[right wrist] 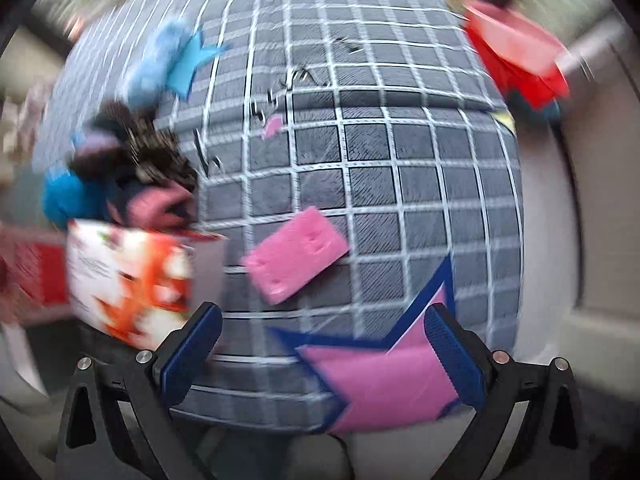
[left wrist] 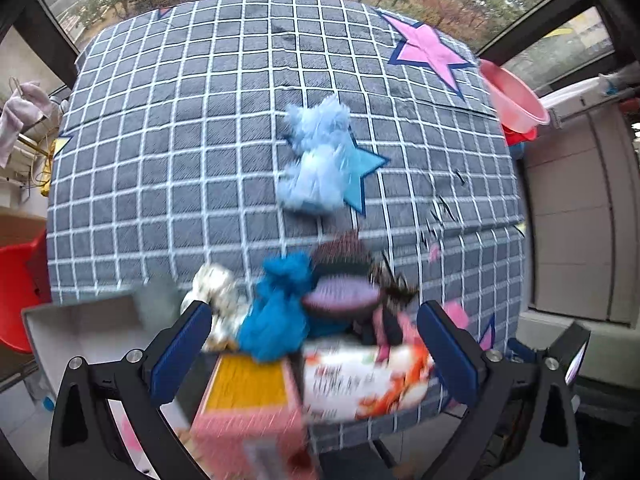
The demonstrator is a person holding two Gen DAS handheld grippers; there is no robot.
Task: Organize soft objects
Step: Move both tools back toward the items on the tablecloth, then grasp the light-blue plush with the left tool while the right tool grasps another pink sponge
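A pale blue fluffy cloth (left wrist: 316,160) lies on the grey checked blanket (left wrist: 180,140), well beyond my left gripper (left wrist: 316,344), which is open and holds nothing. A pile of soft things sits just ahead of its fingers: a bright blue cloth (left wrist: 280,308), a patterned white bundle (left wrist: 218,296) and a dark piece with a purple lining (left wrist: 340,280). My right gripper (right wrist: 320,344) is open too, empty, over the blanket (right wrist: 400,160). A pink sponge (right wrist: 296,260) lies just in front of it. That view is motion-blurred; the pile (right wrist: 120,168) shows at its left.
A white and orange printed carton (left wrist: 368,384) and a pink box with a yellow inside (left wrist: 252,404) stand at the near edge. An open white box (left wrist: 80,340) is at the left. A pink basin over a red one (left wrist: 516,96) sits off the right edge.
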